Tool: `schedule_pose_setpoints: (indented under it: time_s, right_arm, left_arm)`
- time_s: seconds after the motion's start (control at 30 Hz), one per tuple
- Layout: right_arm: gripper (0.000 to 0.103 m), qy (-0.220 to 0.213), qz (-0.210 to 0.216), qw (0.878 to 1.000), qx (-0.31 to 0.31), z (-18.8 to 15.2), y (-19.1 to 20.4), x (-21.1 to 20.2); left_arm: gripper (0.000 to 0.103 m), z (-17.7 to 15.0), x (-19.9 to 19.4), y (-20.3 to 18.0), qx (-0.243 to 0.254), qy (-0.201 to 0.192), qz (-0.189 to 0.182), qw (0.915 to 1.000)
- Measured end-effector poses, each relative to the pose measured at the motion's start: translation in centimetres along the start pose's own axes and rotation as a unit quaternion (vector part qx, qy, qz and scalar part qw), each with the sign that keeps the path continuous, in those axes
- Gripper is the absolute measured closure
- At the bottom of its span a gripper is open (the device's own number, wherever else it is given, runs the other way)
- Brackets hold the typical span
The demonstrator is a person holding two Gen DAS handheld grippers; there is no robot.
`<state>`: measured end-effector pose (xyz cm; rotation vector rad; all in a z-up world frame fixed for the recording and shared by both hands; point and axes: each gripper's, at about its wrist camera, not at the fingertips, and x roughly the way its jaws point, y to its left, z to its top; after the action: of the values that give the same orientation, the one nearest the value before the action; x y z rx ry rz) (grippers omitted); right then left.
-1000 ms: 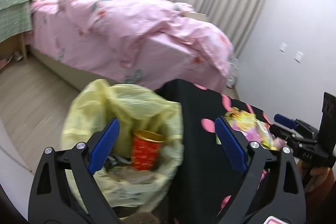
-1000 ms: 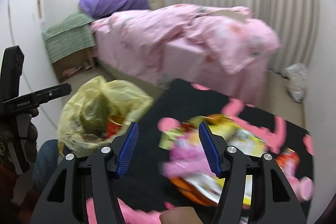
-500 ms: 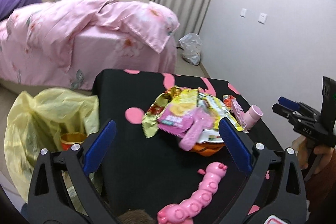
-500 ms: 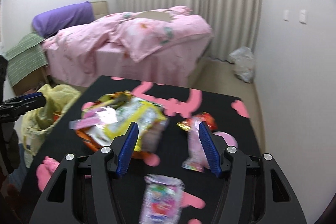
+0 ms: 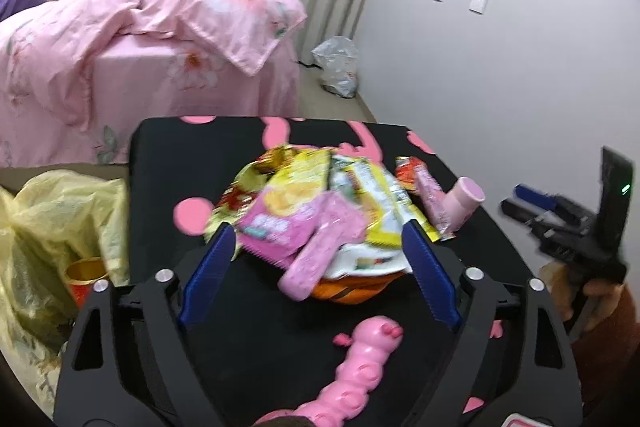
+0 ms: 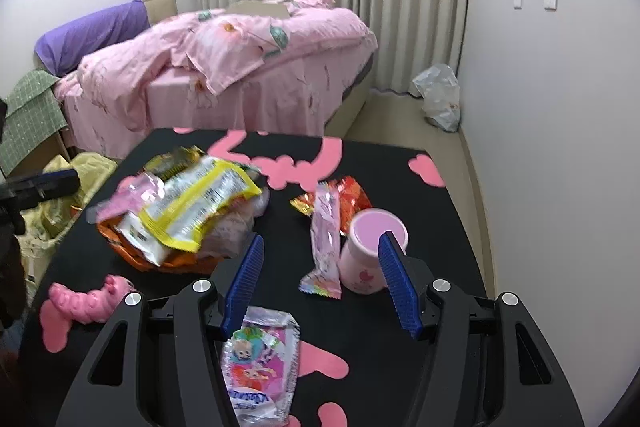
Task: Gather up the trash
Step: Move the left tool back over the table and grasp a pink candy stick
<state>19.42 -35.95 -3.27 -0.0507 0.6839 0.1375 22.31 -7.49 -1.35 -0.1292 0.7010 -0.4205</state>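
Note:
A heap of snack wrappers [image 5: 320, 203] [image 6: 188, 211] lies on the black table with pink spots [image 5: 168, 155]. My left gripper [image 5: 318, 233] hovers just before the heap. Its jaws are closing, the wrappers lie between the pads, and nothing is pressed. My right gripper [image 6: 322, 239] stands open over a long pink wrapper [image 6: 326, 239], with a pink cup [image 6: 368, 251] lying on its side and a red wrapper [image 6: 352, 199] behind. A clear cartoon packet [image 6: 260, 359] lies under its left finger. The yellow trash bag [image 5: 52, 227] hangs at the table's left.
A pink caterpillar toy [image 5: 360, 367] lies at the table's near edge. A red cup with a gold rim [image 5: 82, 279] sits in the bag. A pink bed [image 6: 260, 67] stands behind, and a white plastic bag [image 6: 440, 99] is on the floor by the wall.
Both views swung right, from the yellow bag to the wrappers on the table. The left jaws have narrowed a little. The right gripper now frames the pink wrapper and cup.

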Motion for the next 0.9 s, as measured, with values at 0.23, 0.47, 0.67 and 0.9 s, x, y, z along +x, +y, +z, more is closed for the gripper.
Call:
schedule_pose_setpoints:
  time_s: [0.23, 0.47, 0.67, 0.9]
  right_arm:
    - [0.046, 0.021, -0.045, 0.998, 0.04, -3.7, -4.0, 1.2]
    - [0.046, 0.004, -0.073, 0.992, 0.104, -5.1, -10.3, 0.1]
    - [0.046, -0.012, -0.085, 0.988, 0.131, -5.6, -13.5, -0.4]
    - [0.046, -0.001, -0.081, 0.985, 0.152, -6.7, -15.0, 0.2]
  left_arm:
    - [0.03, 2.4, 3.7, -5.9, 0.044, 0.021, -0.042, 0.9979]
    - [0.041, 1.8, 8.7, -11.8, 0.067, 0.067, -0.094, 0.991]
    - [0.048, 0.8, 13.8, -14.5, 0.069, 0.113, -0.099, 0.9863]
    - [0.048, 0.5, 18.4, -15.9, 0.096, 0.126, -0.067, 0.9851]
